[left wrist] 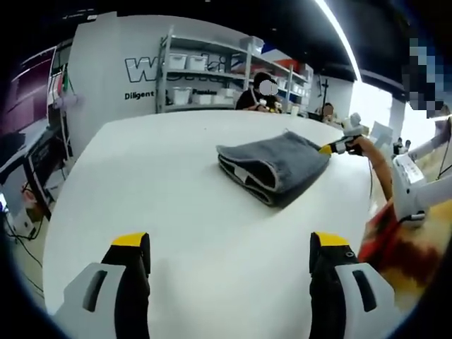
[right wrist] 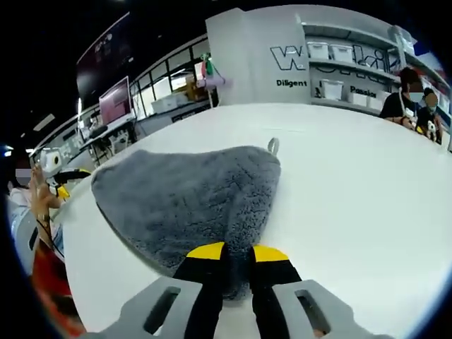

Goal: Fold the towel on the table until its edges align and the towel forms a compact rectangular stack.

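Right gripper view: the grey towel (right wrist: 191,205), folded, lies mid-frame on the table (right wrist: 353,183); the right gripper (right wrist: 236,252) pinches its near edge. The left gripper (left wrist: 232,244) hangs wide, low in the left gripper view. Square the edges before releasing.

We note bright even lighting, ceiling strip light (left wrist: 339,32) glaring, soft shadow beneath the towel (left wrist: 275,167), heavy fisheye bending at edges, background soft.
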`<control>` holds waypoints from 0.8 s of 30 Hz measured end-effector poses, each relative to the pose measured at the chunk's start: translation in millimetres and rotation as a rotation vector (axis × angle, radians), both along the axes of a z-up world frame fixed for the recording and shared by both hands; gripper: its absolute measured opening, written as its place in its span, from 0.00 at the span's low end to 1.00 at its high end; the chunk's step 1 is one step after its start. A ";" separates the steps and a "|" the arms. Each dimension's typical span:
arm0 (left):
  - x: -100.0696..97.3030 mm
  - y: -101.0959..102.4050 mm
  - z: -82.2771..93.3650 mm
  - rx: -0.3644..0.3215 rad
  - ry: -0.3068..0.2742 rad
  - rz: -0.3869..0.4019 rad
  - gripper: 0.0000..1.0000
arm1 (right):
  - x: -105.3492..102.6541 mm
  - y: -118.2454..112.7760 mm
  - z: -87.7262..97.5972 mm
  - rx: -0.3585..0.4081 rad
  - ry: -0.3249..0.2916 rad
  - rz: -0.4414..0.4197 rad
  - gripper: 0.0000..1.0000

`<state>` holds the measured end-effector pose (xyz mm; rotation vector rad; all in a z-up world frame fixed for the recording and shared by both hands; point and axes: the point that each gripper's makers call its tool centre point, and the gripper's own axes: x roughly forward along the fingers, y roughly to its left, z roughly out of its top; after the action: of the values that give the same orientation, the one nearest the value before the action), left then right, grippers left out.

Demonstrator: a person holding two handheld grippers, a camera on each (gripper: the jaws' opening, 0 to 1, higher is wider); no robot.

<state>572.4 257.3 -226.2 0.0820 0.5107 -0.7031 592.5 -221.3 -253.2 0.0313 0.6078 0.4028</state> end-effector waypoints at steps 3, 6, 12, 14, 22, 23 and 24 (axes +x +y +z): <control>-0.8 -2.0 0.1 -0.001 0.001 -0.007 0.92 | 0.1 -9.8 -0.9 0.012 0.008 -0.011 0.09; -1.9 -4.7 -0.3 0.005 0.003 -0.011 0.92 | -0.9 -19.6 -1.2 0.021 0.015 -0.024 0.09; -5.2 -6.0 0.0 0.020 0.006 -0.016 0.92 | -3.7 -39.1 -2.4 0.016 0.014 -0.057 0.09; -5.4 -5.3 0.2 0.022 0.007 -0.012 0.92 | -4.2 -44.3 -2.1 0.001 0.011 -0.062 0.09; -7.0 -5.0 1.9 0.022 0.007 -0.008 0.92 | -1.7 -75.0 -0.5 -0.122 0.020 -0.079 0.09; -7.2 -4.9 1.7 0.023 0.008 -0.009 0.91 | -1.1 -78.5 -0.4 -0.132 0.023 -0.085 0.09; -7.4 -4.8 1.5 0.024 0.009 -0.010 0.91 | -0.5 -82.0 -0.4 -0.143 0.026 -0.091 0.09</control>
<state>565.0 252.5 -224.7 0.1042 0.5277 -0.7075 592.0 -303.3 -253.6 -0.0726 0.6574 0.2707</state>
